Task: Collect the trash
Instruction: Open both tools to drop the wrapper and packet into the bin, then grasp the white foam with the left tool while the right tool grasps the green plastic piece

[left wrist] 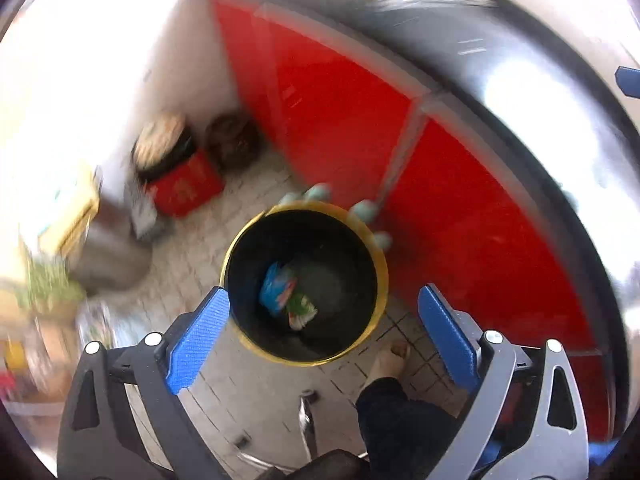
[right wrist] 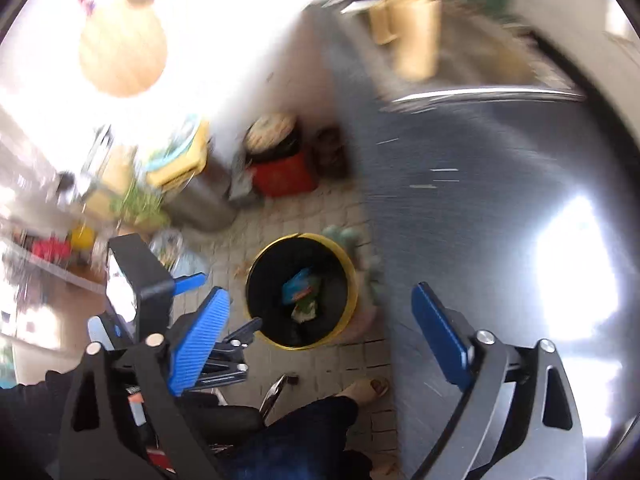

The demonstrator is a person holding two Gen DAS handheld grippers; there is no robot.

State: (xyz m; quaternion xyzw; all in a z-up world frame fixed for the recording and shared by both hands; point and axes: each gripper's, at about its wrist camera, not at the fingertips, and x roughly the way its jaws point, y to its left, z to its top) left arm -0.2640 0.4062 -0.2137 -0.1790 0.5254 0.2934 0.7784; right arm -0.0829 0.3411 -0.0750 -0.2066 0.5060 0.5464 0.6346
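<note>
A round bin (left wrist: 383,280) with a yellow rim and a black inside stands on the tiled floor. In it lie a blue wrapper (left wrist: 275,288) and a green and white wrapper (left wrist: 301,312). My left gripper (left wrist: 325,297) hangs above the bin, pointing steeply down, its blue fingers (left wrist: 200,332) wide open with nothing between them. In the right wrist view the same bin (right wrist: 353,276) holds the wrappers (right wrist: 298,289). My right gripper (right wrist: 320,294) is also above it, open and empty. The left gripper's black body (right wrist: 136,276) shows to its left.
Red cabinet fronts (left wrist: 340,100) under a dark counter (right wrist: 480,200) run along the right. A pale teal mop head (left wrist: 362,210) leans behind the bin. A red box (left wrist: 184,190) and a steel bin (left wrist: 112,256) stand further back. A person's foot (left wrist: 390,358) is beside the bin.
</note>
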